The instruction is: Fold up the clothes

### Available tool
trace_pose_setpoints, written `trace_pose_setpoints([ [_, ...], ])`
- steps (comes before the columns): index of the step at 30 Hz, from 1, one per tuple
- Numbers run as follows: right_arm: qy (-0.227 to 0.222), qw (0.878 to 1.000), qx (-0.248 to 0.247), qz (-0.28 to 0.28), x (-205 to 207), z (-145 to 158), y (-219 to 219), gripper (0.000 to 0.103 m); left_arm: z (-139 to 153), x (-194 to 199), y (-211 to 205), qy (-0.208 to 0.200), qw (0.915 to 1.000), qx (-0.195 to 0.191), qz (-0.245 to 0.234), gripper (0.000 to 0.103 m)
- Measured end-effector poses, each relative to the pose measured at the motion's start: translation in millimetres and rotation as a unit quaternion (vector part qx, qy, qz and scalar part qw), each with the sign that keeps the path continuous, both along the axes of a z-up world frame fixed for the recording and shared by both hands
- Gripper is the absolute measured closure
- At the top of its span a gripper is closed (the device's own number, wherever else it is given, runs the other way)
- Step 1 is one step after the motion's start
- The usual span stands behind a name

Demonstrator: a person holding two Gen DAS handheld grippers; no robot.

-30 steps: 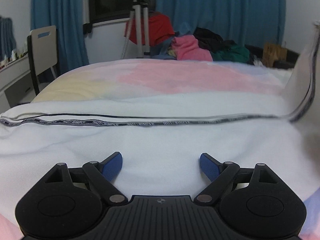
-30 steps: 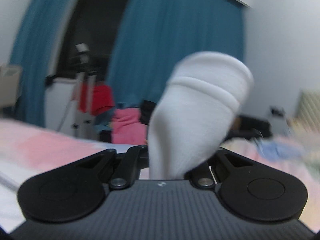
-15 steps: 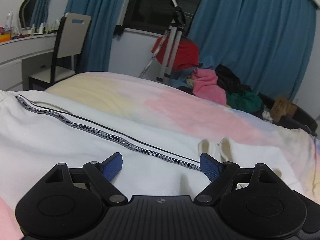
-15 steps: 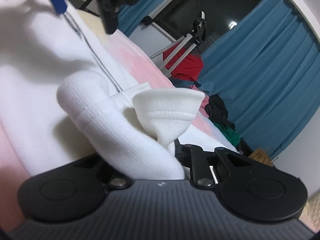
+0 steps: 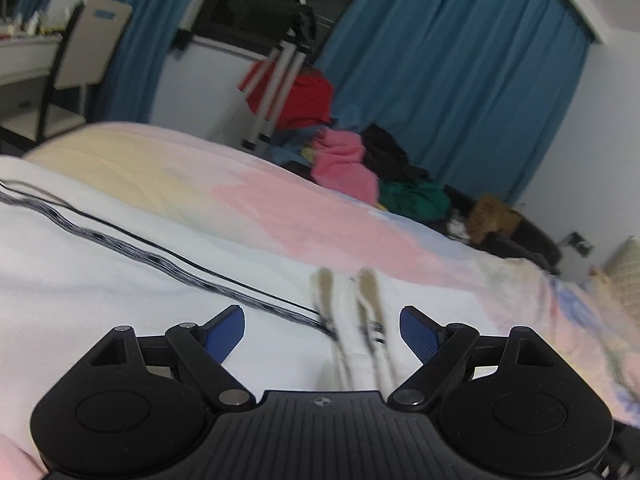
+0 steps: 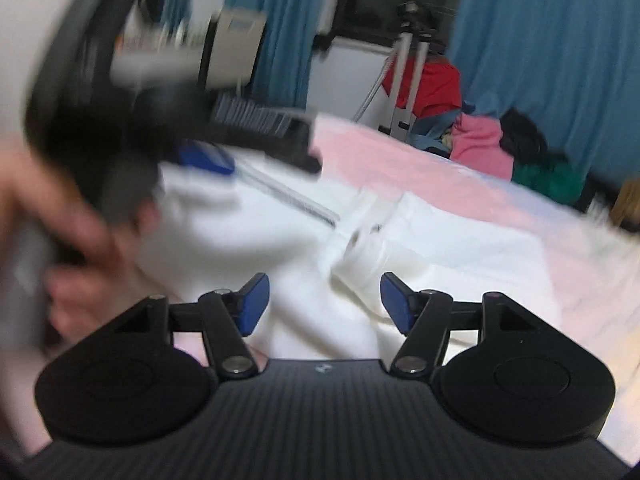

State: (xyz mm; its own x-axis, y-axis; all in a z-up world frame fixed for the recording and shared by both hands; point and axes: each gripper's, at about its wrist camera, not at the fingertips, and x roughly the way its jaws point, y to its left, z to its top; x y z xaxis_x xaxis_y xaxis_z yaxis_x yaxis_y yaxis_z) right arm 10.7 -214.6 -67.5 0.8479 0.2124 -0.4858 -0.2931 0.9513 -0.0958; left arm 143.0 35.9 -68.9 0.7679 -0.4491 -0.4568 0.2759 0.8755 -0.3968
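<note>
**Both claws open above white trousers on a bed**

White trousers [image 5: 120, 280] with a dark side stripe [image 5: 168, 264] lie spread on a bed [image 5: 320, 216] covered in pastel pink and yellow. The left claw [image 5: 322, 330] hovers just above the cloth, its blue fingers apart and gripping nothing. The two ribbed cuffs [image 5: 348, 296] lie side by side in front of it, probably laid together so the legs line up for a fold.

The right claw [image 6: 325, 300] also has its fingers apart and empty, low over the bunched cloth near those cuffs.

Only the right view shows the person's hand [image 6: 60, 240] holding the left claw, though it is blurred. Only the left view shows the stripe running far off along the leg. Both show a tripod [image 5: 280, 64] and a heap of clothes [image 5: 372, 168] beyond the bed.
</note>
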Motion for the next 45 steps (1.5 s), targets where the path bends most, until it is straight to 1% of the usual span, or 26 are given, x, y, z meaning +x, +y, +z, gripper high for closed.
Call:
trace_pose_setpoints([
  [1, 0.0, 0.999, 0.034, -0.006, -4, 9, -7, 0.039, 0, -1, -2, -0.002, 0.9999, -0.006, -0.015, 0.017],
  [3, 0.004, 0.994, 0.076, -0.074, 2, 17, -35, 0.039, 1, -4, -7, -0.005, 0.9988, -0.017, -0.046, 0.017],
  [5, 0.007, 0.983, 0.116, -0.143, 9, 25, -64, 0.039, 4, -4, -19, -0.017, 0.9966, -0.007, -0.08, 0.017],
  [7, 0.011, 0.965, 0.156, -0.212, 16, 33, -93, 0.039, 2, -3, -38, -0.032, 0.9923, 0.015, -0.119, 0.017],
  [10, 0.049, 0.935, 0.219, -0.274, 16, 15, -140, 0.037, -3, -1, -64, -0.056, 0.9832, 0.049, -0.167, 0.018],
  [11, 0.062, 0.924, 0.239, -0.293, 16, 9, -155, 0.037, -5, -1, -73, -0.064, 0.9804, 0.06, -0.177, 0.02],
  [12, 0.065, 0.92, 0.25, -0.294, 20, 7, -159, 0.037, -8, 1, -80, -0.066, 0.9781, 0.068, -0.185, 0.031],
  [16, 0.075, 0.907, 0.293, -0.293, 35, 0, -172, 0.037, -22, 0, -103, -0.079, 0.9654, 0.084, -0.234, 0.05],
  [18, 0.08, 0.9, 0.314, -0.292, 43, -3, -179, 0.037, -28, -7, -111, -0.09, 0.9549, 0.115, -0.258, 0.085],
  [19, 0.082, 0.896, 0.324, -0.291, 47, -5, -182, 0.037, -30, -11, -113, -0.096, 0.9495, 0.124, -0.272, 0.094],
  [21, 0.087, 0.888, 0.345, -0.29, 54, -8, -189, 0.037, -31, -20, -115, -0.109, 0.9389, 0.133, -0.298, 0.097],
  [22, 0.089, 0.884, 0.355, -0.289, 58, -10, -192, 0.037, -31, -22, -115, -0.105, 0.9361, 0.136, -0.307, 0.097],
  [24, 0.077, 0.905, 0.324, -0.264, 64, -9, -178, 0.037, -36, -20, -114, -0.07, 0.9427, 0.146, -0.292, 0.097],
  [26, 0.068, 0.924, 0.292, -0.238, 64, -7, -161, 0.037, -45, -14, -104, -0.042, 0.9565, 0.124, -0.261, 0.096],
  [29, 0.053, 0.949, 0.243, -0.196, 65, -5, -134, 0.038, -57, -6, -94, -0.003, 0.9718, 0.091, -0.217, 0.086],
  [31, 0.043, 0.962, 0.209, -0.168, 65, -3, -117, 0.038, -59, -3, -90, 0.011, 0.9795, 0.059, -0.192, 0.078],
  [32, 0.038, 0.968, 0.192, -0.154, 65, -2, -108, 0.038, -59, -2, -88, 0.016, 0.9828, 0.05, -0.177, 0.071],
  [33, 0.039, 0.971, 0.18, -0.151, 66, -5, -103, 0.038, -58, 0, -85, 0.02, 0.9857, 0.042, -0.162, 0.062],
  [34, 0.041, 0.974, 0.169, -0.148, 66, -8, -98, 0.038, -55, 0, -80, 0.022, 0.9884, 0.037, -0.146, 0.06],
  [35, 0.043, 0.976, 0.157, -0.145, 67, -12, -93, 0.039, -51, 0, -74, 0.021, 0.9916, 0.035, -0.123, 0.061],
  [37, 0.046, 0.98, 0.133, -0.14, 68, -18, -83, 0.039, -38, 1, -57, 0.018, 0.9964, 0.035, -0.076, 0.054],
  [39, 0.05, 0.984, 0.109, -0.134, 69, -24, -72, 0.039, -26, -4, -32, 0.035, 0.9984, 0.032, -0.031, 0.035],
  [41, 0.05, 0.985, 0.1, -0.131, 70, -29, -68, 0.039, -14, -10, -8, 0.051, 0.9982, 0.027, 0.013, 0.029],
  [42, 0.049, 0.984, 0.106, -0.132, 71, -31, -70, 0.039, -5, -14, 10, 0.062, 0.9971, 0.022, 0.038, 0.022],
  [43, 0.048, 0.984, 0.11, -0.133, 72, -31, -71, 0.039, 4, -18, 28, 0.076, 0.9947, 0.019, 0.067, 0.018],
  [45, 0.047, 0.983, 0.118, -0.134, 73, -32, -74, 0.039, 12, -26, 71, 0.111, 0.9857, -0.007, 0.127, 0.008],
])
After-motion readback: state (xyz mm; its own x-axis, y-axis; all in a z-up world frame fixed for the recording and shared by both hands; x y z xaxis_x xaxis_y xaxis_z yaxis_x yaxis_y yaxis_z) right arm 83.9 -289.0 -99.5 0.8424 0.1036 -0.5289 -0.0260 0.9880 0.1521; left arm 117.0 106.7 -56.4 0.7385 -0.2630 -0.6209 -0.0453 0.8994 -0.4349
